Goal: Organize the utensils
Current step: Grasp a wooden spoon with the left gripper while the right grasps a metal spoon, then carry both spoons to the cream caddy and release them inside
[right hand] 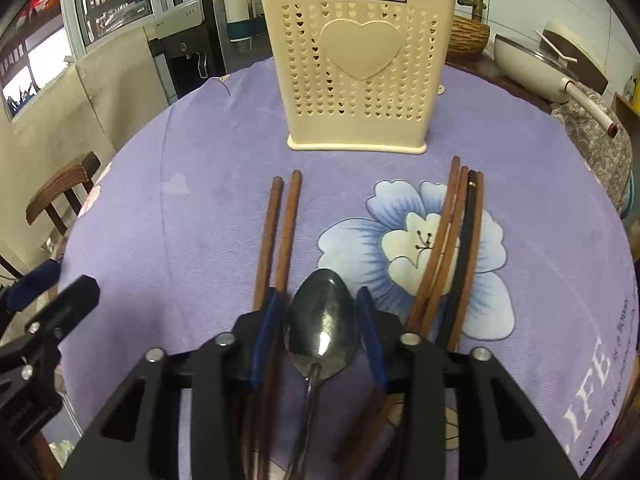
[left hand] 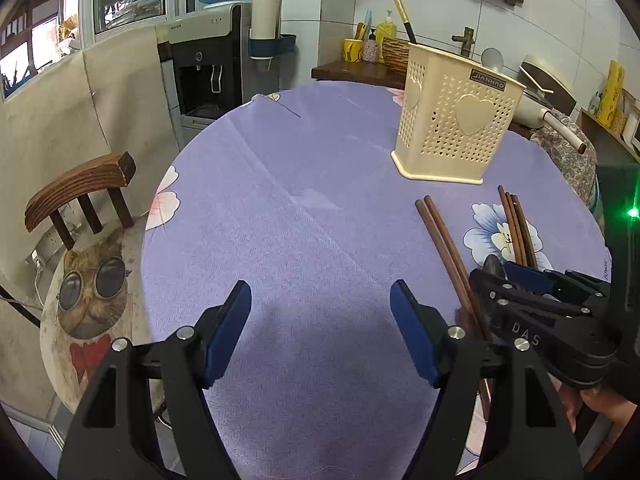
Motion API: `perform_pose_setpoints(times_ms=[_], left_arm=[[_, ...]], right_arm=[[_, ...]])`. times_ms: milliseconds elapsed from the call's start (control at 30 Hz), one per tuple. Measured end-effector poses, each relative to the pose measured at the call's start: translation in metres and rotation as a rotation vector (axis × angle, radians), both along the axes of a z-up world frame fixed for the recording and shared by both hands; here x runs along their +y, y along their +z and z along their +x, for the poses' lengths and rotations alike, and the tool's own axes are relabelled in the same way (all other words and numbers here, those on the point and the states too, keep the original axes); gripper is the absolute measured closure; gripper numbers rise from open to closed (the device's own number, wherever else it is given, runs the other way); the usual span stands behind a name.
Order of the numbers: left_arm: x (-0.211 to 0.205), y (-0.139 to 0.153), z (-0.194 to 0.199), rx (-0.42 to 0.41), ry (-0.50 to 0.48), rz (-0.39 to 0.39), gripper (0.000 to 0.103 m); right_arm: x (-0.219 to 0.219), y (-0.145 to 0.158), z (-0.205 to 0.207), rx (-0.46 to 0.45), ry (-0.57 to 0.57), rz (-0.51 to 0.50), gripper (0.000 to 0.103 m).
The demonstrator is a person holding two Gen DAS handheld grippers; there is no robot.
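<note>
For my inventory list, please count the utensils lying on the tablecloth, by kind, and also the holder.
Brown chopsticks: 5
Black chopstick: 1
Metal spoon: 1, between the right gripper pads
Cream utensil holder: 1
Total: 8

Both handheld tools share one build: the left gripper [left hand: 320, 330] and right gripper [right hand: 320, 330] have matte black plastic frames with triangular cut-outs, silver round screw heads and dark blue finger pads. White letters "DAS" mark the right one's side, beside a dark sleeve [left hand: 624, 440].
</note>
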State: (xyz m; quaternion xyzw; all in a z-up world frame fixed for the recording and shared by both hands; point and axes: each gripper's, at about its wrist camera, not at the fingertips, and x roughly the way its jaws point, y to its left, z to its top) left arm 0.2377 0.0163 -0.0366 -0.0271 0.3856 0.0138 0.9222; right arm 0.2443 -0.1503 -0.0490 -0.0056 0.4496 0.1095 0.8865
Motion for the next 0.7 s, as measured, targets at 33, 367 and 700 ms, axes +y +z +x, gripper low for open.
perform_pose_setpoints(times_ms=[33, 367, 700], left_arm=[[0.0, -0.001, 0.0, 0.003, 0.0, -0.001, 0.031], [-0.024, -0.004, -0.004, 0.051, -0.095, -0.054, 0.031], [-0.077, -0.022, 0.004, 0.174, -0.242, -0.077, 0.065]], right_arm=[[-0.001, 0.0, 0.0, -0.002, -0.004, 0.005, 0.068], [-0.024, 0.012, -0.002, -0.047, -0.014, 0.065, 0.069], [-0.047, 0.036, -0.017, -0.153, -0.023, 0.073, 0.069]])
